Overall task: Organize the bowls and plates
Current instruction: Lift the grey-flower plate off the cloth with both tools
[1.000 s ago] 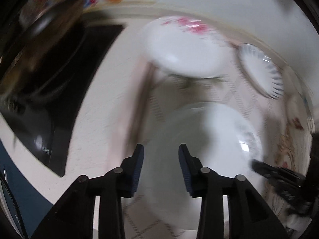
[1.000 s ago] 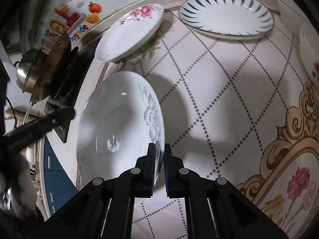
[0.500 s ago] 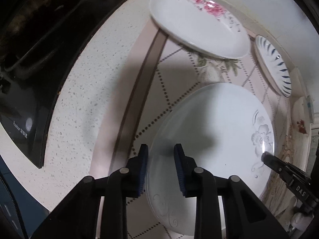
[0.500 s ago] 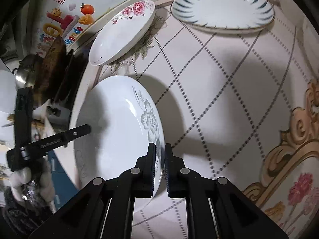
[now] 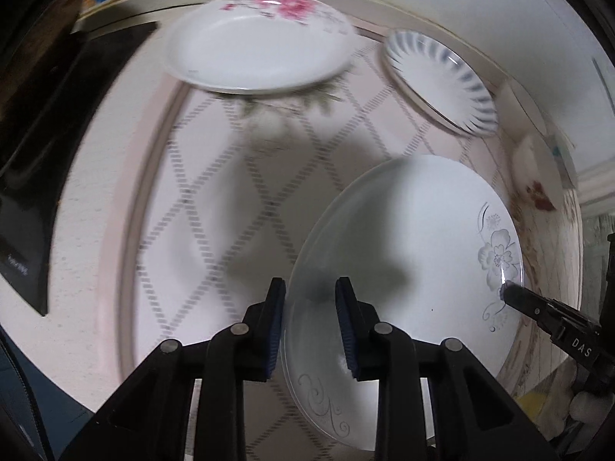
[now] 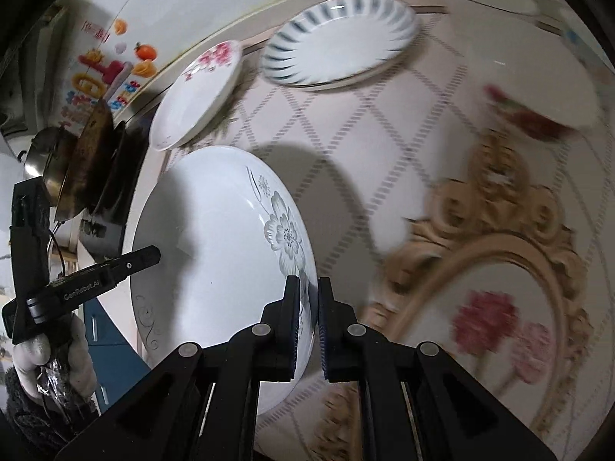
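Observation:
A large white plate with a grey flower (image 5: 407, 246) (image 6: 215, 238) is held tilted above the patterned mat. My right gripper (image 6: 308, 307) is shut on its flowered rim; its fingertip shows in the left wrist view (image 5: 511, 294). My left gripper (image 5: 309, 320) straddles the opposite rim with its jaws open; it also shows in the right wrist view (image 6: 142, 257). A pink-flower plate (image 5: 257, 38) (image 6: 196, 96) and a blue-striped plate (image 5: 438, 80) (image 6: 338, 38) lie at the back.
A black cooktop (image 5: 50, 115) with a steel pot (image 6: 42, 157) lies to the left. A bowl with red flowers (image 6: 538, 100) (image 5: 534, 180) sits at the right. The mat's ornate gold border (image 6: 496, 230) is near me. A wall with stickers (image 6: 107, 69) runs behind.
The grey-flower plate has moved right and been lifted by my right gripper. My left gripper has slid to its left rim, with the jaws a little wider.

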Tool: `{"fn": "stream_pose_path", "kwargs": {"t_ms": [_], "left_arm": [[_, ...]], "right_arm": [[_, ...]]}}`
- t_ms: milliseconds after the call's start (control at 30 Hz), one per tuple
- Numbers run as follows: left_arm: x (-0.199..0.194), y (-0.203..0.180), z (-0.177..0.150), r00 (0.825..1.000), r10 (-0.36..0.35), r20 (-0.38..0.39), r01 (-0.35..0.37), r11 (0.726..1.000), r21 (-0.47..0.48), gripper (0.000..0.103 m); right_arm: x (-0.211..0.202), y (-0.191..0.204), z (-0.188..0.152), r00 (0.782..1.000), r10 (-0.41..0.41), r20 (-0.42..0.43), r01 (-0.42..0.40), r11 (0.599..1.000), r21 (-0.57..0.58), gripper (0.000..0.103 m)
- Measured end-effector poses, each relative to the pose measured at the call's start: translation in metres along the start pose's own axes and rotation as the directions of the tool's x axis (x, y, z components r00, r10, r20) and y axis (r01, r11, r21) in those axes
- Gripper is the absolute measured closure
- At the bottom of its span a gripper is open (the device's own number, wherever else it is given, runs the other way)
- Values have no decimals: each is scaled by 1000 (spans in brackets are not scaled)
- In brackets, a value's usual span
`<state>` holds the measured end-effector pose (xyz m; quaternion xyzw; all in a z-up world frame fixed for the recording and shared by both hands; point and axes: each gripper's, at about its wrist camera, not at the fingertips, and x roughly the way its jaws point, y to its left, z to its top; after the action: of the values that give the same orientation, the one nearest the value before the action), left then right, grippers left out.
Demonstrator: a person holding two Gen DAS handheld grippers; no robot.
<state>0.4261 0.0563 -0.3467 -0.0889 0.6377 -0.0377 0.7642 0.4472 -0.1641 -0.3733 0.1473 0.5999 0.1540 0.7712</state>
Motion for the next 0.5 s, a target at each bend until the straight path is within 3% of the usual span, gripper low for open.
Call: {"fn": "stream_pose_path", "kwargs": {"t_ms": [233, 500], "left_arm": [[25, -34, -1, 999, 9, -51, -6, 998, 68, 79], [35, -46, -2, 996, 70, -57, -66, 995, 77, 78]], "right_arm": [[-14, -46, -17, 999, -36, 0, 36, 997, 67, 92], [-9, -63, -25, 1000, -17, -17, 19, 996, 89, 92]]}}
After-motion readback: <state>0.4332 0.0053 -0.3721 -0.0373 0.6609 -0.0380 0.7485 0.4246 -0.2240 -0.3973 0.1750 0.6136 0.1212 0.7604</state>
